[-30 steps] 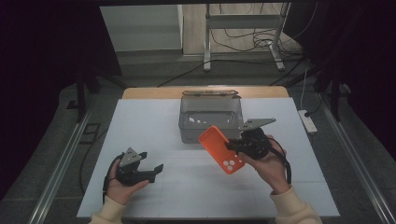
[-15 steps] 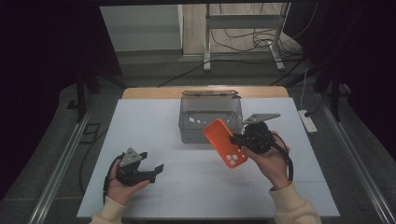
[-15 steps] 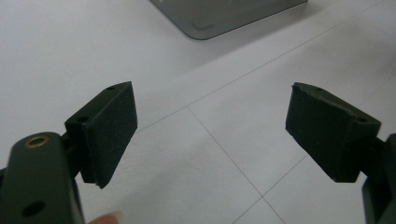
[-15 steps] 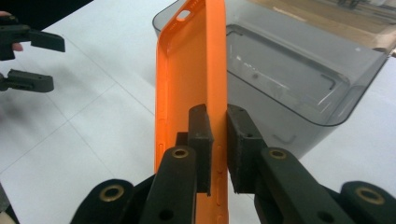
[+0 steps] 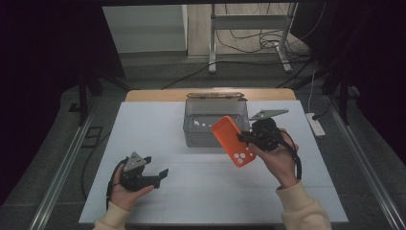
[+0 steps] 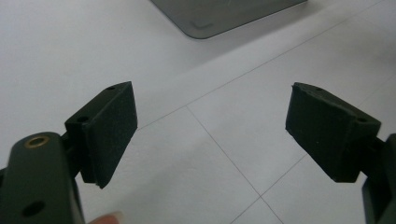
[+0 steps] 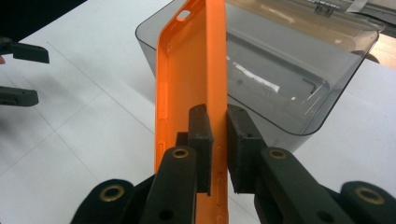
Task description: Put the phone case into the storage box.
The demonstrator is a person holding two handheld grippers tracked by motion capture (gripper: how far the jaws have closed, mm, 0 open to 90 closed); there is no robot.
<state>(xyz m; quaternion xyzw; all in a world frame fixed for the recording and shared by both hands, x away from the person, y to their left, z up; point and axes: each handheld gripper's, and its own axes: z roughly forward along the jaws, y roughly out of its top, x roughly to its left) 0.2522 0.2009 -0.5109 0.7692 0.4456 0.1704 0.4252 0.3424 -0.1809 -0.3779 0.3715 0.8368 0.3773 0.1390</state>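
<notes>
- Over the right half of the white table (image 5: 143,134), right gripper (image 5: 243,137) is clamped on one long side wall of an orange phone case (image 5: 233,141); jaws nearly closed, pads pinching the thin edge from both sides.
- Right gripper view: case (image 7: 194,70) stands on edge between the pads, open inside facing left, camera-cutout end pointing away toward the box.
- Case is held off the table, tilted, its upper end overlapping the front right corner of the clear grey box (image 5: 215,122) as seen from above. Can't tell if it touches the rim.
- Box (image 7: 299,65) looks open at the top, its lid (image 5: 215,96) tipped back at the far side; some small pale bits inside, too blurred to identify.
- Left gripper (image 5: 158,175) sits low at the near left, well apart from case and box. Jaws wide, nothing between the pads; left gripper view has bare table under them and a box corner (image 6: 205,18) at top.
- Step, my read: transport phase, carrying the case to the box for drop-in.
- Next move needs: lift the case clear of the front wall, centre it over the opening, lay it flatter so it fits the footprint, then open.
- Risk: single-wall pinch is thin; case could pivot or slip if it clips the rim.
</notes>
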